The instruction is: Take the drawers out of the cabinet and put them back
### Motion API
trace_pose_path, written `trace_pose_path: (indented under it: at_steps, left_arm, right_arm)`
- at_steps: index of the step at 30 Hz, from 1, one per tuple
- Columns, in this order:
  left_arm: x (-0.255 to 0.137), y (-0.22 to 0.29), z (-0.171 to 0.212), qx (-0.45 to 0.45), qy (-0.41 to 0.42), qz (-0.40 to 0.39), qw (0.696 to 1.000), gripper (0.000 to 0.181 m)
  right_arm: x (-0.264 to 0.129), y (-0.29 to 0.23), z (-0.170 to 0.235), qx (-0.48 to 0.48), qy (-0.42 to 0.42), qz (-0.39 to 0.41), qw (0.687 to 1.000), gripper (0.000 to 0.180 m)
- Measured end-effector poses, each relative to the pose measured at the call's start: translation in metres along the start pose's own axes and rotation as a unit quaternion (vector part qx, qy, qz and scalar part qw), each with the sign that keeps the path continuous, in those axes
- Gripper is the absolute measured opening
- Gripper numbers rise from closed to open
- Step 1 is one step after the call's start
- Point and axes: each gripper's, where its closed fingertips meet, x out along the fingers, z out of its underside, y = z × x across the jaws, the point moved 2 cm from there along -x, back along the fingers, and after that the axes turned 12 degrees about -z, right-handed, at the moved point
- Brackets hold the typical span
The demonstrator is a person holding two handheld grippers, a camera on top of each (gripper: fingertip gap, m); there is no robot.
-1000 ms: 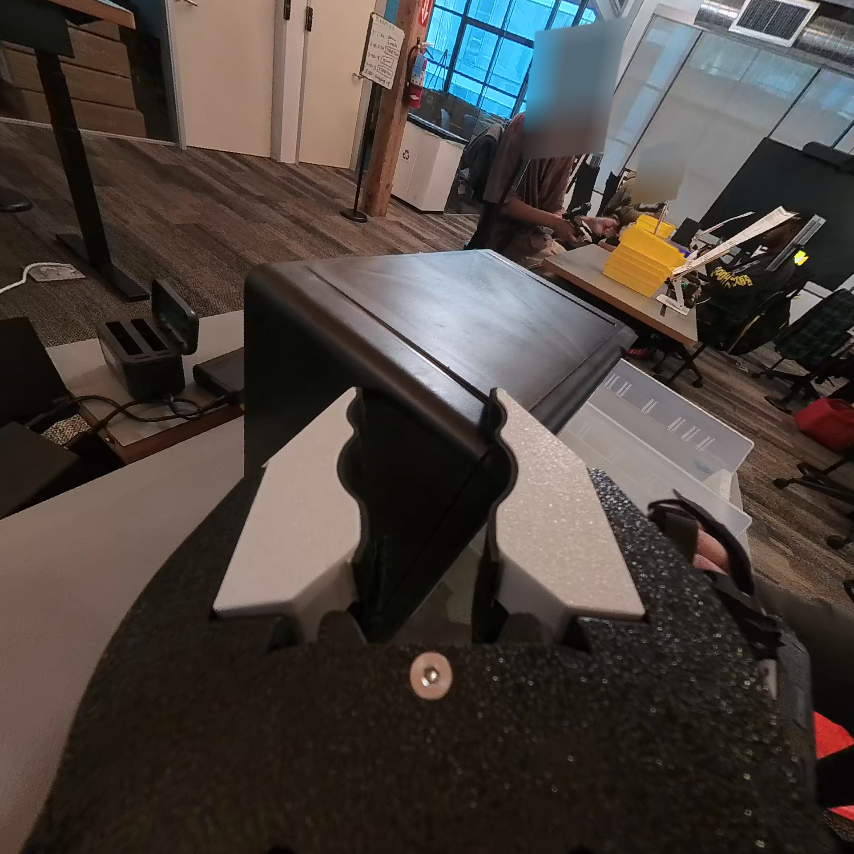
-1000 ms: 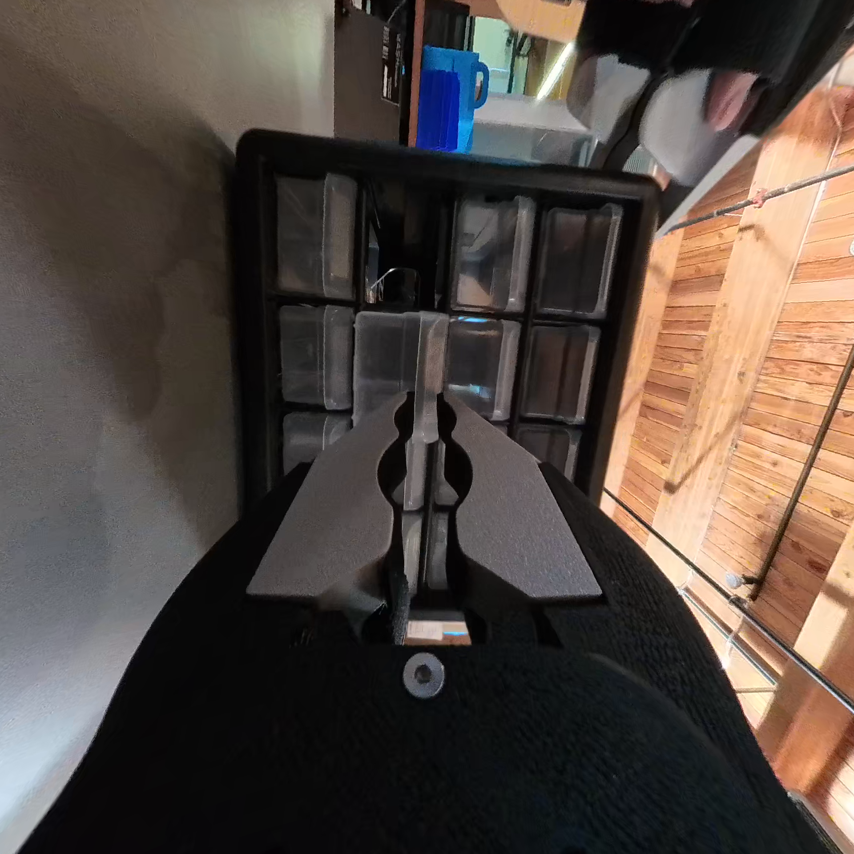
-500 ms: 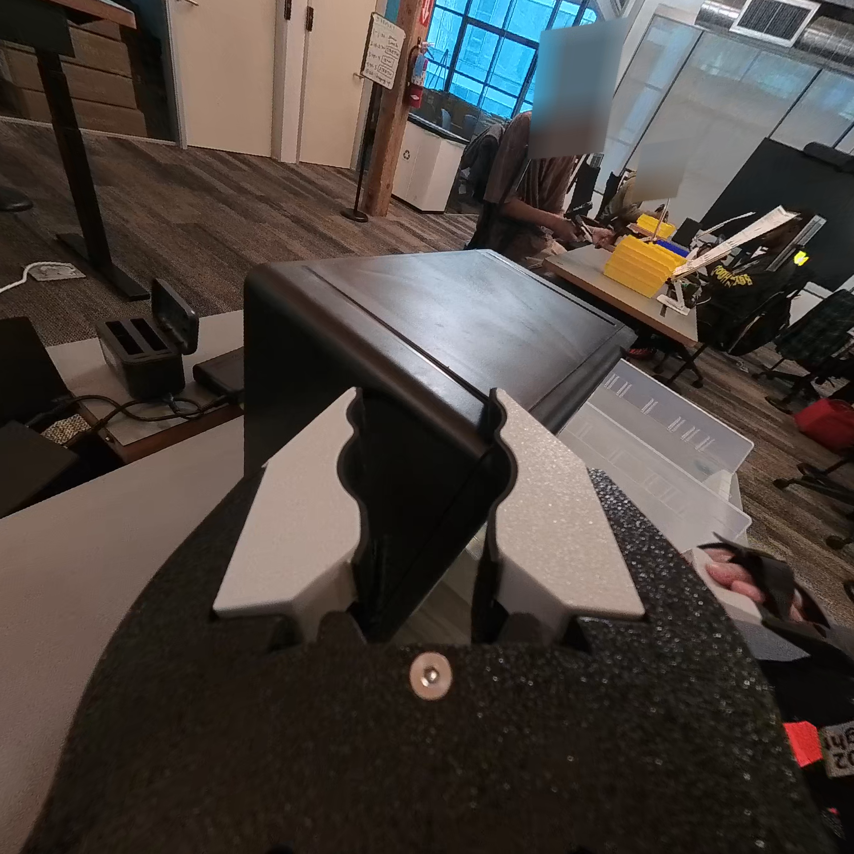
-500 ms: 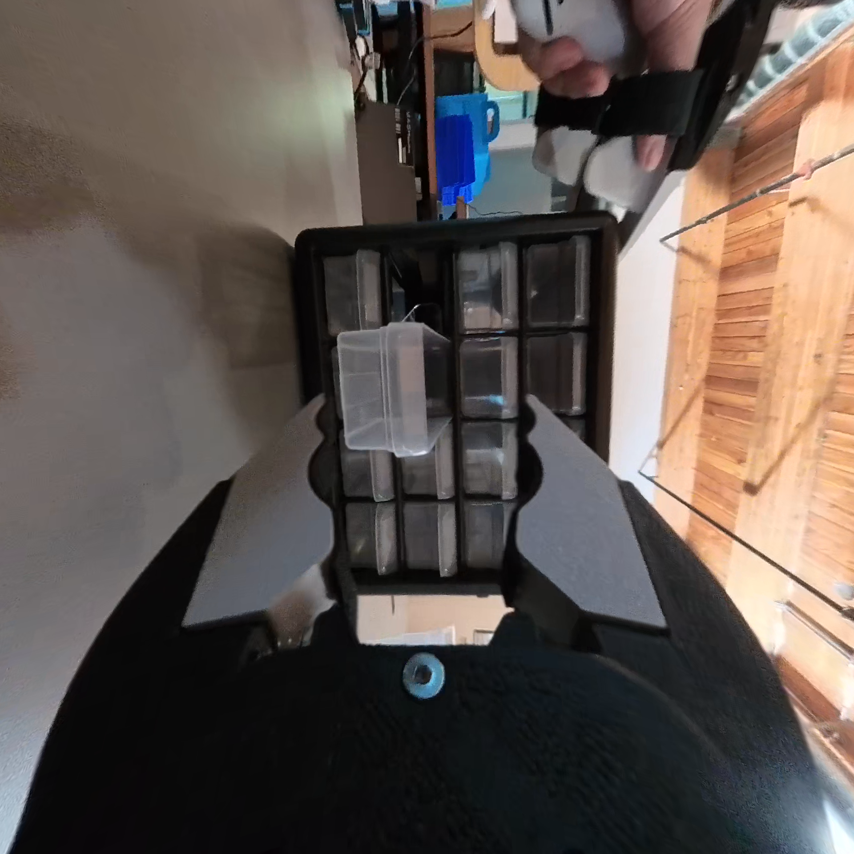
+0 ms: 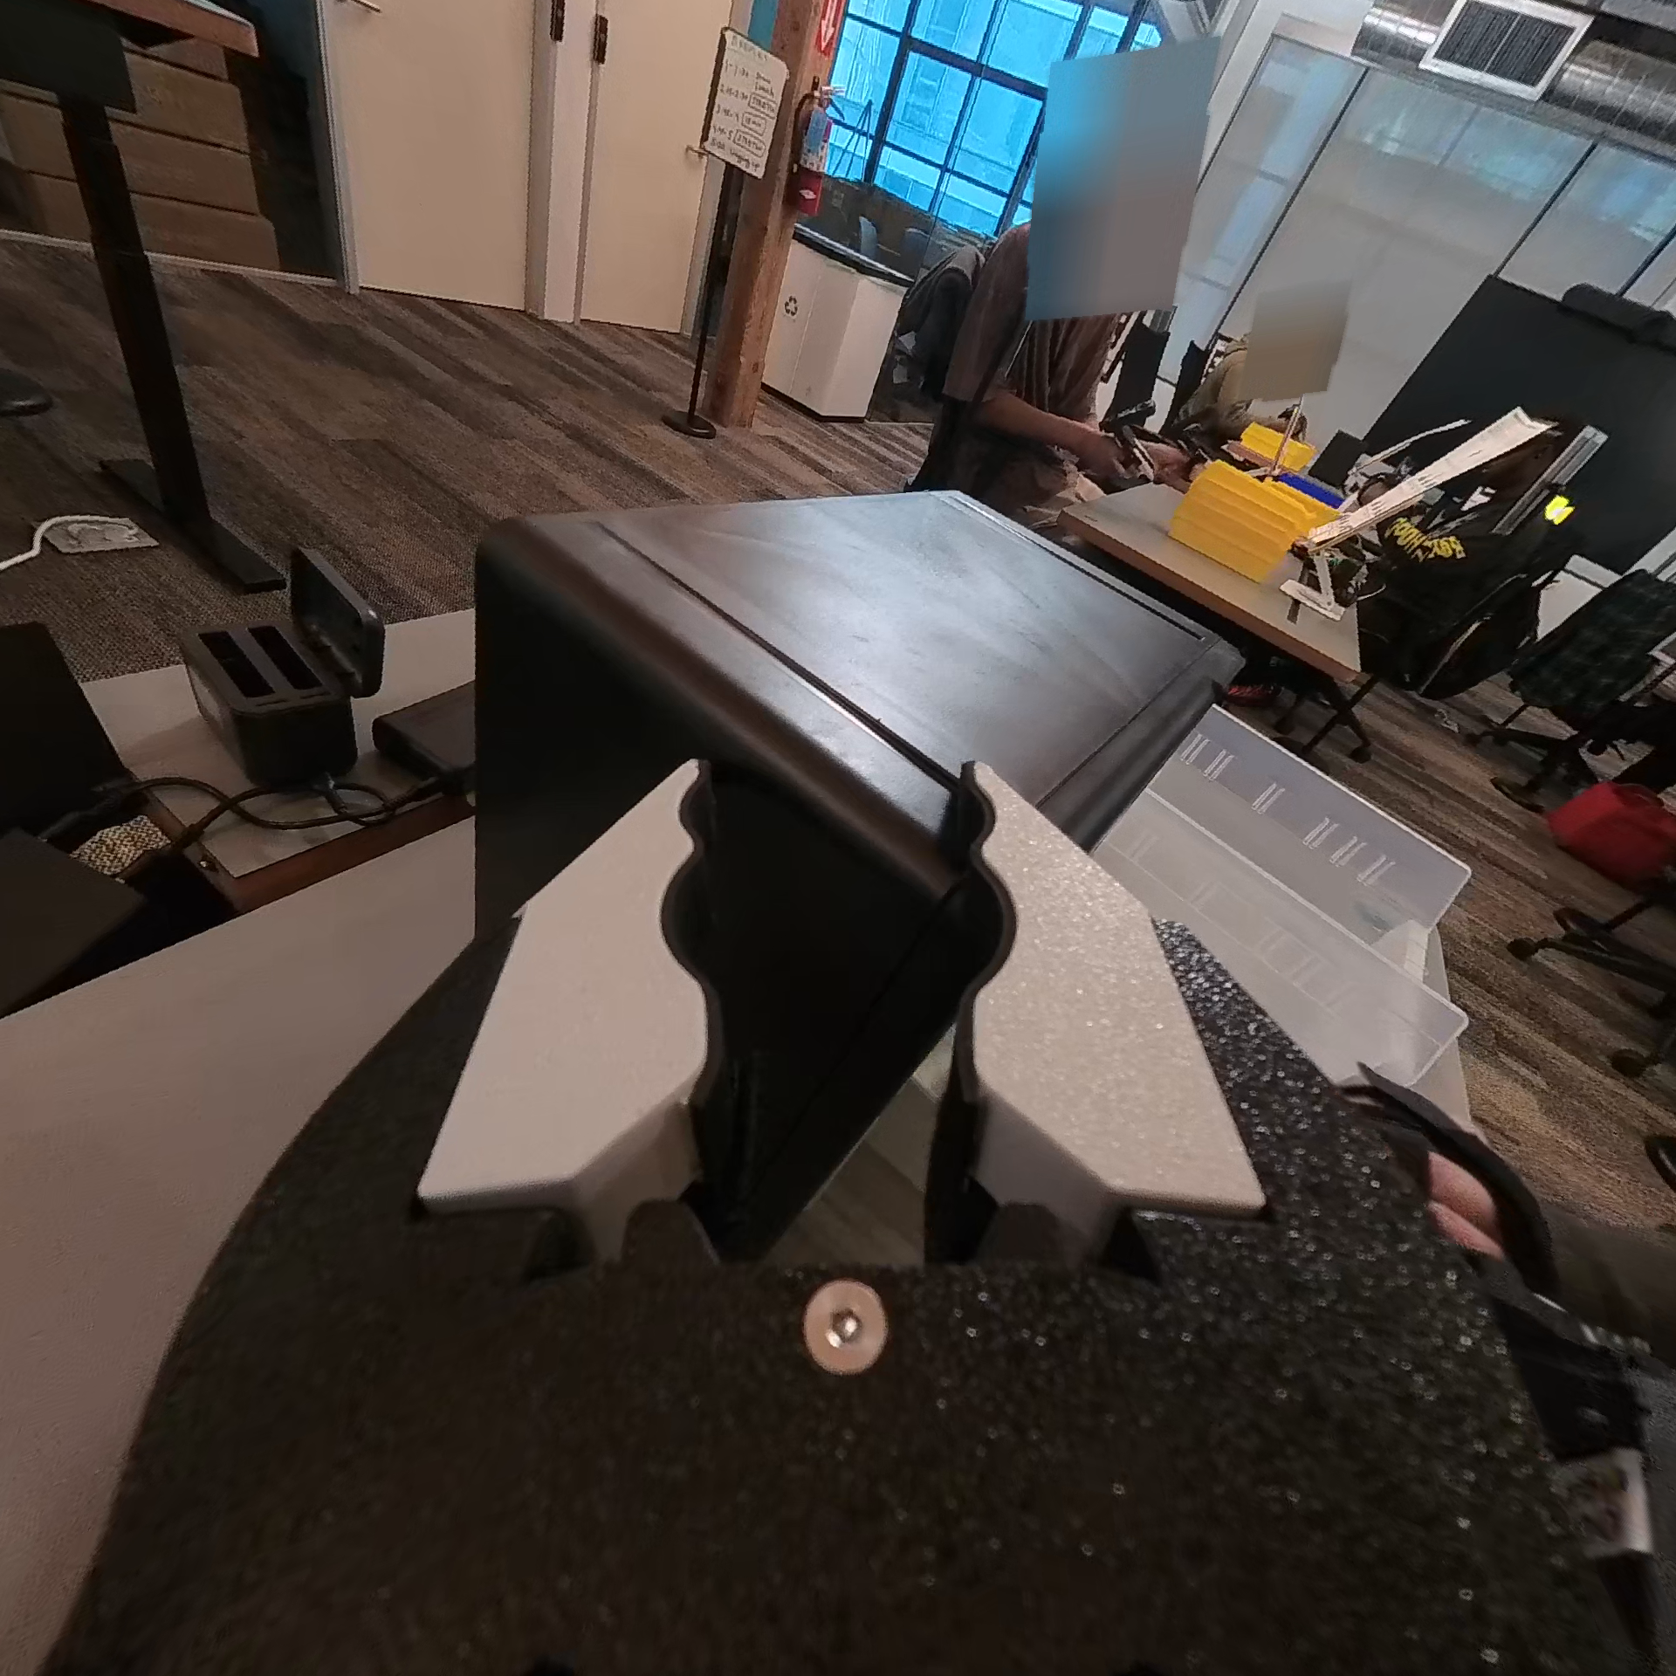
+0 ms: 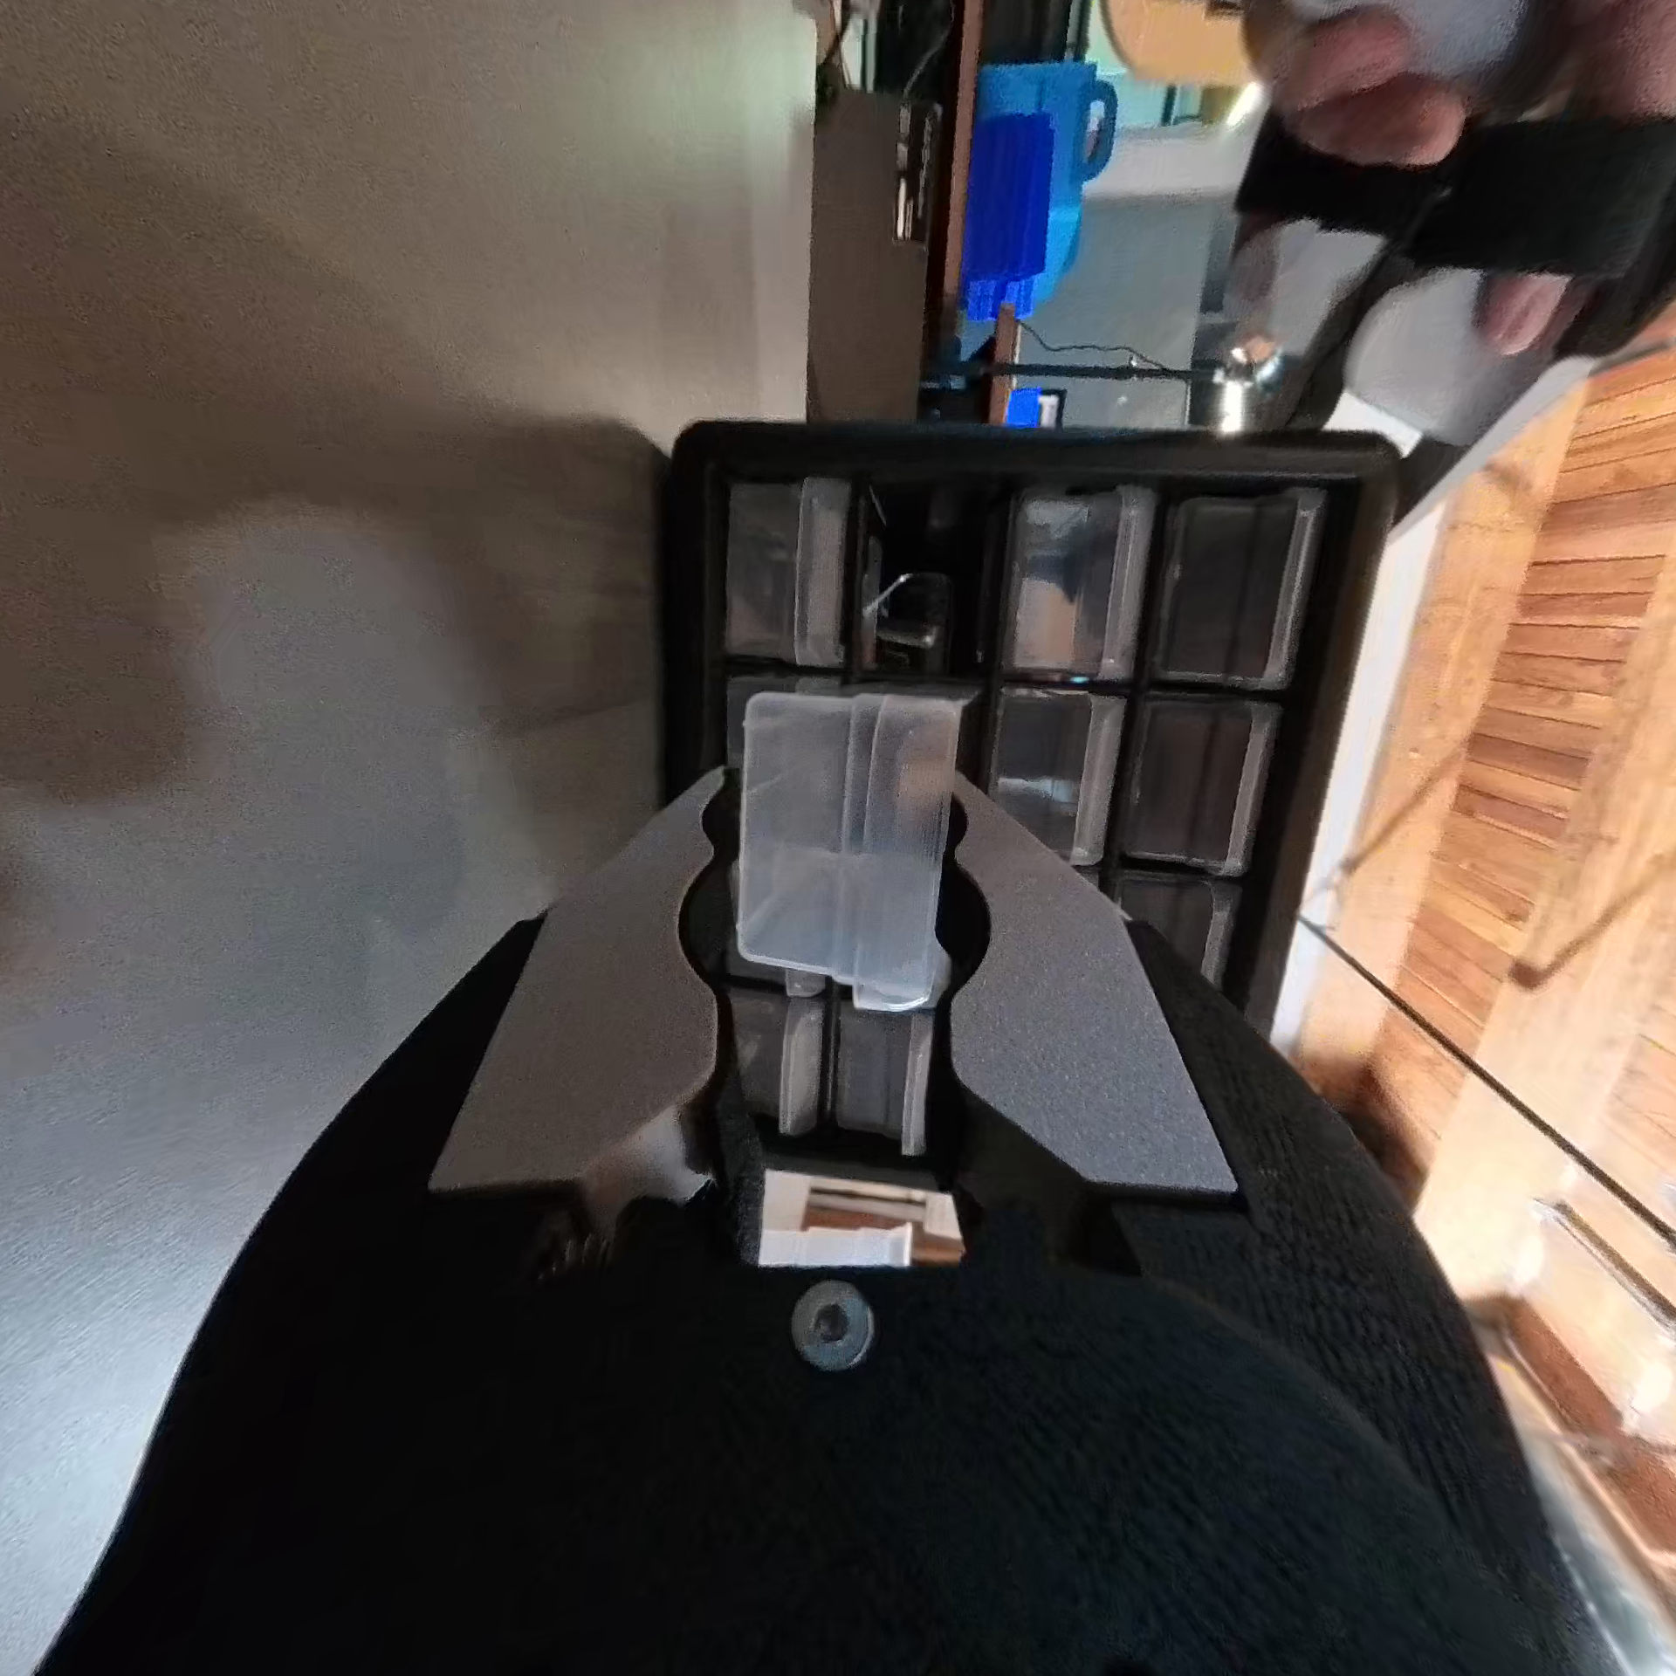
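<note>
Cabinet (image 6: 1025, 580), black, stands on a pale table (image 5: 181, 1070); the right wrist view is rolled sideways, facing a grid of clear drawers with one slot in the end row empty. Left gripper (image 5: 830, 789) straddles the cabinet's top back corner, both grey fingers (image 5: 580, 1007) against its sides, clamped on it. A clear lidded bin (image 5: 1288, 871) sits beyond. Right gripper (image 6: 839, 794) stands parted; one clear drawer (image 6: 843, 852) sticks out between its fingers, contact unclear. A gloved hand (image 6: 1469, 172) shows above.

A black charger box (image 5: 272, 694) beside cables (image 5: 272, 803), yellow bins (image 5: 1233, 526) far off, a blue mug (image 6: 1029, 195).
</note>
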Motion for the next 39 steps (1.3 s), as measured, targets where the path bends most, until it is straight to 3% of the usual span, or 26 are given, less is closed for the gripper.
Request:
trace_pose_path:
  at_steps: [8, 15, 21, 25, 29, 36, 39]
  left_arm:
    - [-0.002, 0.000, 0.001, 0.002, -0.002, 0.002, 1.000, 0.051]
    - [-0.002, 0.000, 0.001, 0.004, -0.003, 0.000, 1.000, 0.051]
    - [-0.002, -0.001, 0.001, 0.004, -0.003, 0.001, 1.000, 0.051]
    - [-0.002, -0.001, 0.001, 0.003, -0.003, 0.000, 1.000, 0.051]
    - [-0.002, -0.001, 0.001, 0.003, -0.003, 0.000, 1.000, 0.051]
    - [-0.002, -0.001, 0.001, 0.003, -0.003, 0.000, 1.000, 0.051]
    - [-0.002, -0.001, 0.001, 0.003, -0.003, 0.000, 1.000, 0.051]
  right_arm:
    - [-0.026, 0.005, 0.009, 0.088, 0.005, -0.057, 0.994, 0.039]
    - [-0.036, 0.032, 0.002, 0.257, 0.066, -0.146, 0.953, 0.040]
    - [-0.043, 0.027, -0.007, 0.168, 0.039, -0.138, 0.975, 0.040]
    - [-0.059, 0.011, -0.020, 0.171, 0.092, -0.196, 0.961, 0.039]
    - [-0.063, -0.025, -0.007, 0.133, 0.085, -0.253, 0.954, 0.039]
    - [-0.070, -0.061, 0.017, 0.085, 0.062, -0.263, 0.959, 0.036]
    - [-0.077, -0.073, 0.026, 0.111, 0.062, -0.289, 0.949, 0.047]
